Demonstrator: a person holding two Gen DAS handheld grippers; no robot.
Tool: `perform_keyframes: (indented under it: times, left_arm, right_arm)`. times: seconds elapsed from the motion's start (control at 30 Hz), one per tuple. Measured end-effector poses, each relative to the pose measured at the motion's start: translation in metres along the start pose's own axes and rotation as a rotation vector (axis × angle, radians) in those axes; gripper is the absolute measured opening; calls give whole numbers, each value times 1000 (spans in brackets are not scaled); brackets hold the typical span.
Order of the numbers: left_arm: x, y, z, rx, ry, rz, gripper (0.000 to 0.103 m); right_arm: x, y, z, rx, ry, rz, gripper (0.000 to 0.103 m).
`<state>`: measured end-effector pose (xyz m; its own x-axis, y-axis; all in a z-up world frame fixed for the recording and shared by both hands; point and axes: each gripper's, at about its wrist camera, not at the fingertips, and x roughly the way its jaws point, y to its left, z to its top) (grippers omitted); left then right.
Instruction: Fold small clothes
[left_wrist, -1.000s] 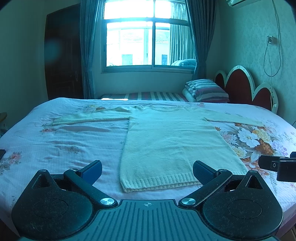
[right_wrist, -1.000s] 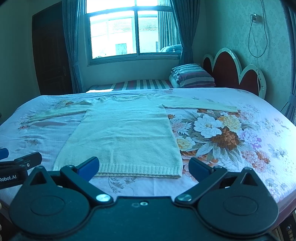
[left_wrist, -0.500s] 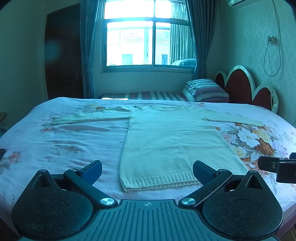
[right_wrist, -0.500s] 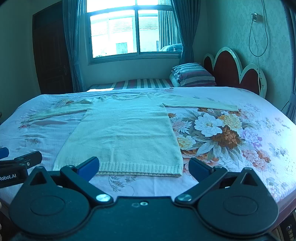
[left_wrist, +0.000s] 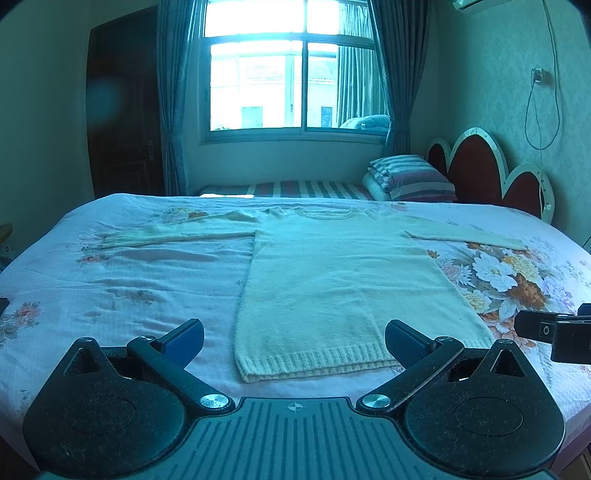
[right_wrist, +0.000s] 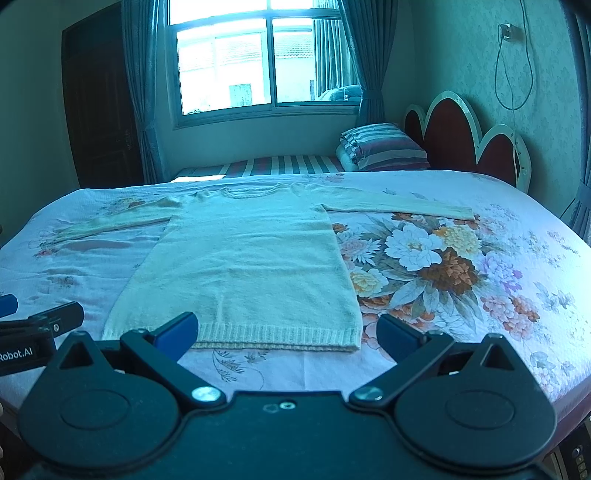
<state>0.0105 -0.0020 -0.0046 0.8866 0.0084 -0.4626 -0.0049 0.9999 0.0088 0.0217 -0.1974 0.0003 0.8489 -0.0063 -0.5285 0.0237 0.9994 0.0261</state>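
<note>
Left wrist view: the left gripper (left_wrist: 294, 341), jaws spread and empty, hovers where it was a second ago before the pale-yellow knitted sweater (left_wrist: 332, 280), flat on the floral bedspread (left_wrist: 110, 280). Right wrist view: the right gripper (right_wrist: 287, 332) likewise gapes, seemingly unmoved; folding hasn't begun.

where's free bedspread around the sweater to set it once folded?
Widest bare patch: right of the sweater, below its right sleeve, on the floral bedspread. Another lies left of the body, below the left sleeve. Tight only at the near edge, under both open grippers.
</note>
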Motion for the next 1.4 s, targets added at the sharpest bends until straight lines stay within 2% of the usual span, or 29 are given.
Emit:
perform_keyframes:
  times: [0.33,0.7,0.87,1.03,1.23,1.4]
  left_arm:
    - [16,1,17,3,-9,0,103]
    - [76,-16,57,17,-5,-13,103]
    - [125,-28,77,28,6,3,103]
    - [190,-46,98,18,28,31,103]
    - [274,-74,126,-4,56,76,103]
    - [329,-94,144,-22,86,121,103]
  right_arm:
    - [12,-7,12,-6,-8,-9,103]
    - [63,-31,54,14,-17,-56,103]
    - [104,-53,81,28,-26,-73,103]
    - [157,-84,108,36,-37,-97,103]
    - [238,-148,146,115,-23,-153,103]
    - [294,-189,171,119,0,-173,103]
